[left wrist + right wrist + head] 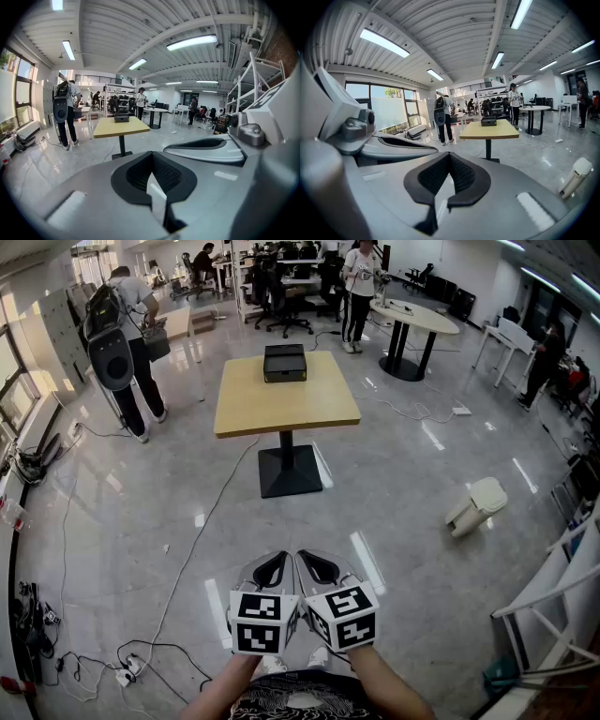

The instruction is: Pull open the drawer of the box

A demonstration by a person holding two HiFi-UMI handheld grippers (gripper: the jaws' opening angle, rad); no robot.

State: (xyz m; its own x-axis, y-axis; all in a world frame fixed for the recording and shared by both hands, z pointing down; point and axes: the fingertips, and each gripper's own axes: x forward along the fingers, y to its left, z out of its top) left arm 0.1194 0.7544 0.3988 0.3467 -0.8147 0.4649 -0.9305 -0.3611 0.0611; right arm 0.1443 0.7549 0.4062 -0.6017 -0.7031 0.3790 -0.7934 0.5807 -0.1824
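The black box sits at the far edge of the yellow surface, a square top on 1 pedestal, well apart from both grippers. The left gripper and right gripper are held side by side close to the person's body, above the glossy floor. Each of the 2 has its jaws closed together with nothing between them.

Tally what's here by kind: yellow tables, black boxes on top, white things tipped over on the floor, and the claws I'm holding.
Yellow table: 1
Black box: 1
White tipped-over thing on the floor: 1
Claws: 2 (left claw, right claw, both shut and empty)
Total: 5
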